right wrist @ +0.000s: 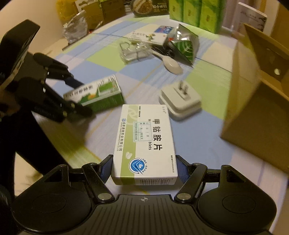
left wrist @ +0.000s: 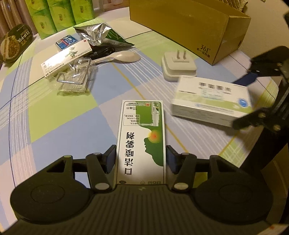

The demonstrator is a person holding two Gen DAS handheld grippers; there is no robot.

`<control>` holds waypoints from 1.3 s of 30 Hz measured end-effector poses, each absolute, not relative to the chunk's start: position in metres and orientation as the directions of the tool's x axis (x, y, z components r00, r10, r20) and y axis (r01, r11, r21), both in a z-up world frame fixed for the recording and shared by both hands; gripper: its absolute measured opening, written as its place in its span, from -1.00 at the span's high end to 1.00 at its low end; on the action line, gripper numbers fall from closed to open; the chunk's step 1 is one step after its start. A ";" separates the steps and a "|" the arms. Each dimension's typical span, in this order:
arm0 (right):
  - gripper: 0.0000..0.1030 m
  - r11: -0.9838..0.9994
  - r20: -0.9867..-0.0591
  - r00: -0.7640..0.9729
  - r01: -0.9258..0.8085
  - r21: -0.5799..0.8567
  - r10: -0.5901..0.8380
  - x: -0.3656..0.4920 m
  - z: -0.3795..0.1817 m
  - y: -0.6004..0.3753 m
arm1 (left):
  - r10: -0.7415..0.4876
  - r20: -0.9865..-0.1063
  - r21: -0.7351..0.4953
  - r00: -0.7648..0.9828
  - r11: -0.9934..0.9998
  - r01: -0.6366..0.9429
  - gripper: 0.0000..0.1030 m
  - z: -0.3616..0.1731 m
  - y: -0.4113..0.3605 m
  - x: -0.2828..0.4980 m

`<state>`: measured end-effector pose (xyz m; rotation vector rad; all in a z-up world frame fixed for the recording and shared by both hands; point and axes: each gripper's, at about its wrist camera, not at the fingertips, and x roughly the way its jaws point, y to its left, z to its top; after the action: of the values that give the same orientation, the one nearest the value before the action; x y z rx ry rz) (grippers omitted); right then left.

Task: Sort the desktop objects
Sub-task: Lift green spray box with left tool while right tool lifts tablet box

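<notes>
My left gripper (left wrist: pixel 140 159) is shut on a green and white spray box (left wrist: pixel 141 137), its blue pads (left wrist: pixel 110 159) pressed on the long sides. The right wrist view shows that box (right wrist: pixel 101 94) tilted and off the cloth, in the left gripper (right wrist: pixel 79 97). My right gripper (right wrist: pixel 144 169) is shut on a white and green tablet box (right wrist: pixel 144 142), which it holds by the near end. In the left wrist view the tablet box (left wrist: pixel 211 103) is blurred, between the right gripper's fingers (left wrist: pixel 242 103).
An open cardboard box (left wrist: pixel 189 27) stands at the back right, with a white plug adapter (left wrist: pixel 178 66) in front of it. Farther left lie a spoon (left wrist: pixel 122 57), a foil bag (left wrist: pixel 101 34), a long white medicine box (left wrist: pixel 66 59) and a clear packet (left wrist: pixel 75 77). Green tissue packs (left wrist: pixel 59 16) line the back.
</notes>
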<state>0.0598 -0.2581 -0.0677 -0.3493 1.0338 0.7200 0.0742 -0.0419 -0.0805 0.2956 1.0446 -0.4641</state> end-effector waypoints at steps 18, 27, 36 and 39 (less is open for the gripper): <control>-0.65 0.805 -0.843 0.411 -0.591 0.045 0.348 0.060 -0.088 -0.277 | -0.217 -0.870 0.006 0.443 0.893 0.450 -0.28 -0.081 -0.052 0.082; -0.65 0.836 -0.832 0.429 -0.543 0.072 0.351 0.069 -0.089 -0.280 | -0.196 -0.868 0.027 0.455 0.899 0.438 0.02 -0.082 -0.056 0.083; -0.64 0.837 -0.830 0.432 -0.542 0.073 0.352 0.069 -0.089 -0.275 | -0.178 -0.871 0.049 0.459 0.897 0.440 0.01 -0.082 -0.063 0.084; -0.36 0.839 -0.831 0.434 -0.540 0.068 0.347 0.069 -0.089 -0.275 | -0.164 -0.874 0.062 0.458 0.896 0.439 0.00 -0.085 -0.065 0.084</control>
<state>0.0693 -0.2747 -0.0892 -0.2209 0.9762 0.5578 0.0840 -0.0653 -0.0855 0.2975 1.0328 -0.3779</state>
